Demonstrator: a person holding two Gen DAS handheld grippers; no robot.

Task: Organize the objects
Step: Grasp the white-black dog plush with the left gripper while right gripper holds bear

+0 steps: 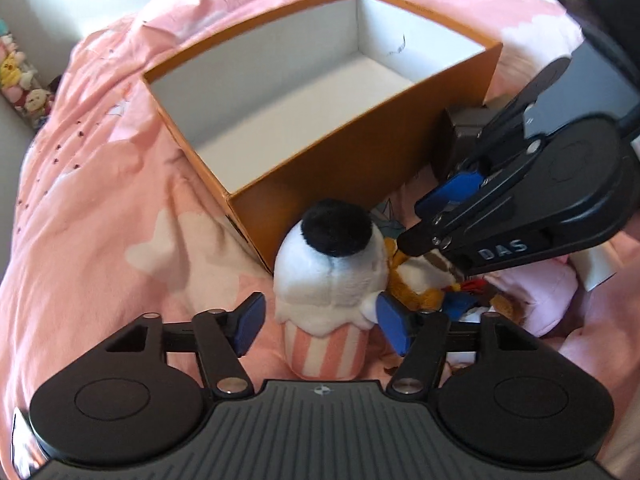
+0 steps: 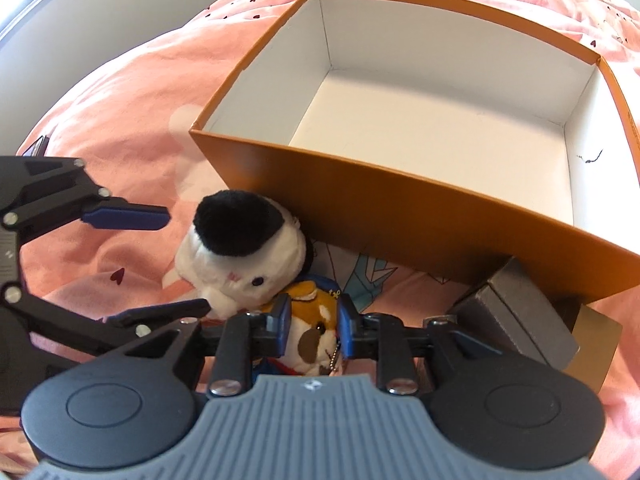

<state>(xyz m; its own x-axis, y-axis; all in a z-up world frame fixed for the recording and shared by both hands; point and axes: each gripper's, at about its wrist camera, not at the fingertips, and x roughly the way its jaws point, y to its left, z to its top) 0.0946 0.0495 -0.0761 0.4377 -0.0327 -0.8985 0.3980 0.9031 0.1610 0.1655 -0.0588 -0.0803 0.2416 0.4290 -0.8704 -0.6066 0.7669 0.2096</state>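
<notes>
Left gripper [image 1: 320, 322]: jaws wide, straddling the white plush toy [image 1: 330, 276]; the blue pads [image 1: 250, 322] stand clear of its sides, so nothing is pinched.
Right gripper [image 2: 313, 322]: jaws narrow, blue pads [image 2: 283, 320] either side of the orange plush dog's [image 2: 310, 326] head; real pressure on it cannot be told.
White plush toy: stands upright on the pink bedspread [image 1: 100, 208], long axis vertical, black pompom [image 1: 336, 228] on top, pink-and-white striped base towards the left camera. In the right wrist view its face points down towards the dog.
Orange plush dog: just beside the white toy, touching it; body mostly hidden under the right gripper, so its long axis is unclear. A small ball chain [image 2: 332, 354] hangs at its cheek.
Box [image 1: 320, 168]: orange outside, white inside, open top, behind both toys; the white toy stands right against its near wall. Its long axis runs away from the left camera towards upper right.
Grey case [image 2: 516, 316]: wedged under the box's near right corner, partly covered.
Pink soft thing [image 1: 548, 296]: right of the dog, half hidden by the right gripper, shape unclear.
Small toys [image 1: 22, 80]: at the far left edge, blurred.
Dark object [image 1: 592, 4]: top right, cut off.
</notes>
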